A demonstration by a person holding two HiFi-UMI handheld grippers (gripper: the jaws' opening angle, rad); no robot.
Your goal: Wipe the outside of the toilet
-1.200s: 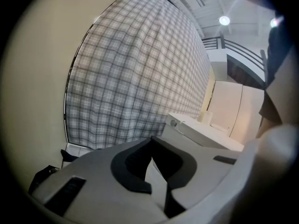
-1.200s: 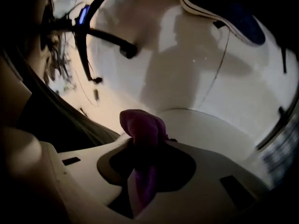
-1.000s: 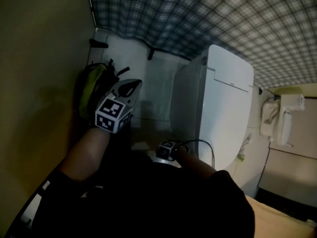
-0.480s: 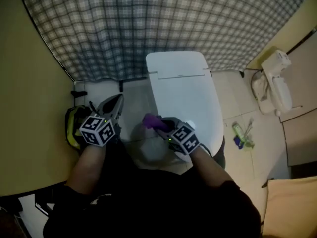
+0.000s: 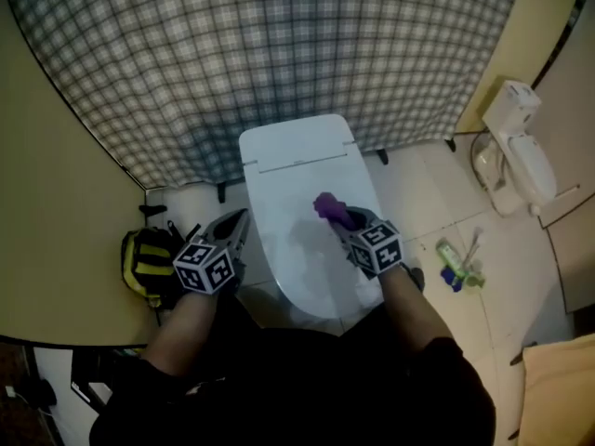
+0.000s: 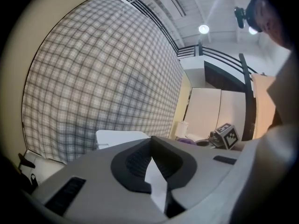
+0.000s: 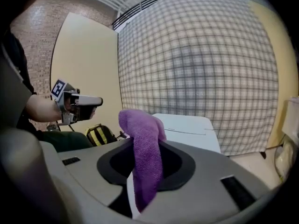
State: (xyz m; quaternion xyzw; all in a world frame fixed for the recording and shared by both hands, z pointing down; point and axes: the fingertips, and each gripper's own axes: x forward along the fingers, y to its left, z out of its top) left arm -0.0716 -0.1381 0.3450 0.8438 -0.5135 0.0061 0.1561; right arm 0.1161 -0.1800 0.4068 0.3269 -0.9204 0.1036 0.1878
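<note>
Yellow backpack (image 5: pixel 139 263) on floor by wall; left gripper (image 5: pixel 237 223) jaws pressed together, nothing between, just left of white toilet (image 5: pixel 293 179); right gripper (image 5: pixel 342 219) pinching purple cloth (image 5: pixel 327 206) over the closed lid

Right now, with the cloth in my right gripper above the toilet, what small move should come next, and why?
Probably lower the right gripper until the purple cloth presses flat on the toilet lid, then start a stroke. The cloth is clamped in its jaws above the closed lid, and whether it touches cannot be told. The left gripper sits shut and empty off to the side.
</note>
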